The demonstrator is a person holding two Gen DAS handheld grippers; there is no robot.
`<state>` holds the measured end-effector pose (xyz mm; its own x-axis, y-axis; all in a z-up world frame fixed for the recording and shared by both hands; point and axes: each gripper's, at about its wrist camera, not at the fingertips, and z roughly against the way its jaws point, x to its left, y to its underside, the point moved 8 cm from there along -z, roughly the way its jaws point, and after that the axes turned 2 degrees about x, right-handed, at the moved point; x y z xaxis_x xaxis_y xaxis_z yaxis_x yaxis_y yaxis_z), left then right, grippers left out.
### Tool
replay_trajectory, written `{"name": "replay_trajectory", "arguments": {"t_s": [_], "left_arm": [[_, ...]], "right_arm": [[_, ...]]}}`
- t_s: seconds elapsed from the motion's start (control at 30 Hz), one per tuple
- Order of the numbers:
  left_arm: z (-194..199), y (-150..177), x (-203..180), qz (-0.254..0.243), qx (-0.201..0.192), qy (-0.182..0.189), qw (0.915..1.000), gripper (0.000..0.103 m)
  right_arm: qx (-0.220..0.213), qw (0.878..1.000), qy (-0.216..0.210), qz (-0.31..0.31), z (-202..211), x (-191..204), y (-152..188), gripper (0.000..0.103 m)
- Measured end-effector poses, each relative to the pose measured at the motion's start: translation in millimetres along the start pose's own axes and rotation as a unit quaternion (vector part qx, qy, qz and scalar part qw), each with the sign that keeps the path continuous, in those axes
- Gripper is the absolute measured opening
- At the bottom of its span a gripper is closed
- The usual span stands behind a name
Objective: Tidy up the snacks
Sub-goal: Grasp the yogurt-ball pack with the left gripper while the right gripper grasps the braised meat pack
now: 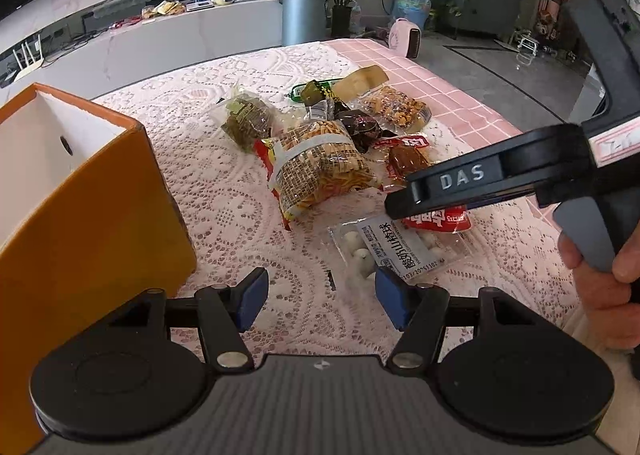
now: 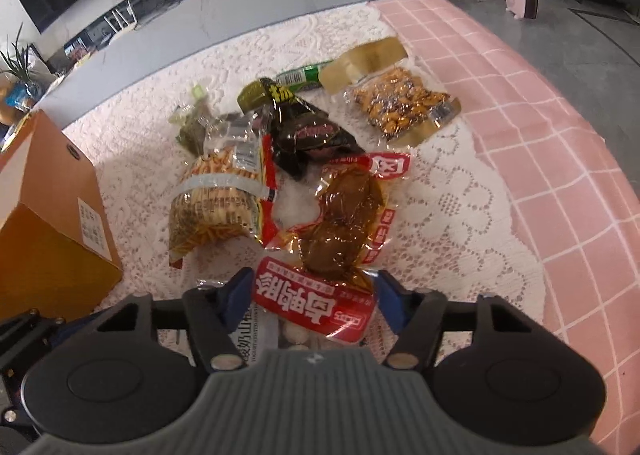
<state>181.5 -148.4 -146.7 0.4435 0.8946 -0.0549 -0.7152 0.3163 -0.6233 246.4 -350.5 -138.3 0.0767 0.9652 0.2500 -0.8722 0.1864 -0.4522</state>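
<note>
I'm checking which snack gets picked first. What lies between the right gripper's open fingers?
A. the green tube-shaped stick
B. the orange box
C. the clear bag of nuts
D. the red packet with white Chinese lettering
D: in the right wrist view, the red packet sits between the blue fingers of the right gripper, whose jaws stand open around it; the nuts bag and green stick lie farther off.

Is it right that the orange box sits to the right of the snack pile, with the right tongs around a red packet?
Not quite: the box sits left of the pile, as both views show. The right tongs do straddle the red packet, open.
</note>
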Motion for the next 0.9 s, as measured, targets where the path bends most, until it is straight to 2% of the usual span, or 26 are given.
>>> {"name": "replay_trajectory", "arguments": {"t_s": [0.03, 0.13, 0.3, 0.47, 0.57, 0.73, 0.83, 0.9], "left_arm": [[1.0, 0.5, 0.0, -0.002, 0.001, 0.002, 1.0, 0.073], [4.9, 0.7, -1.2, -0.013, 0.005, 0.014, 0.9998, 0.074], [7.4, 2.3, -9.2, -0.058, 0.009, 0.022, 0.998, 0.083], [3.2, 0.4, -18.0, -0.104, 0.014, 0.033, 0.9939, 0.088], [-2.7, -4.6, -25.3, -0.132, 0.017, 0.034, 0.9905, 0.088], [-16.5, -13.0, -40.7, -0.206, 0.026, 0.045, 0.9771, 0.088], [-25.8, -16.8, -49.2, -0.256, 0.028, 0.043, 0.9652, 0.088], [-31.8, -17.8, -53.7, -0.285, 0.031, 0.044, 0.957, 0.088]], "right_arm": [[-0.003, 1.0, -0.001, 0.0, 2.7, 0.7, 0.0, 0.056], [-0.013, 1.0, -0.007, -0.009, 15.7, -2.4, 1.0, 0.053], [-0.029, 0.999, -0.01, -0.02, 45.9, -12.7, 9.1, 0.052], [-0.005, 1.0, -0.01, -0.005, 58.1, -21.0, 25.5, 0.053], [0.01, 0.999, -0.023, -0.031, 52.1, -28.4, 27.9, 0.053], [0.051, 0.996, -0.042, -0.055, 32.5, -32.5, 32.4, 0.056], [0.055, 0.994, -0.056, -0.082, 32.2, -38.3, 33.7, 0.059], [0.053, 0.993, -0.049, -0.092, 33.0, -41.6, 34.1, 0.059]]}}
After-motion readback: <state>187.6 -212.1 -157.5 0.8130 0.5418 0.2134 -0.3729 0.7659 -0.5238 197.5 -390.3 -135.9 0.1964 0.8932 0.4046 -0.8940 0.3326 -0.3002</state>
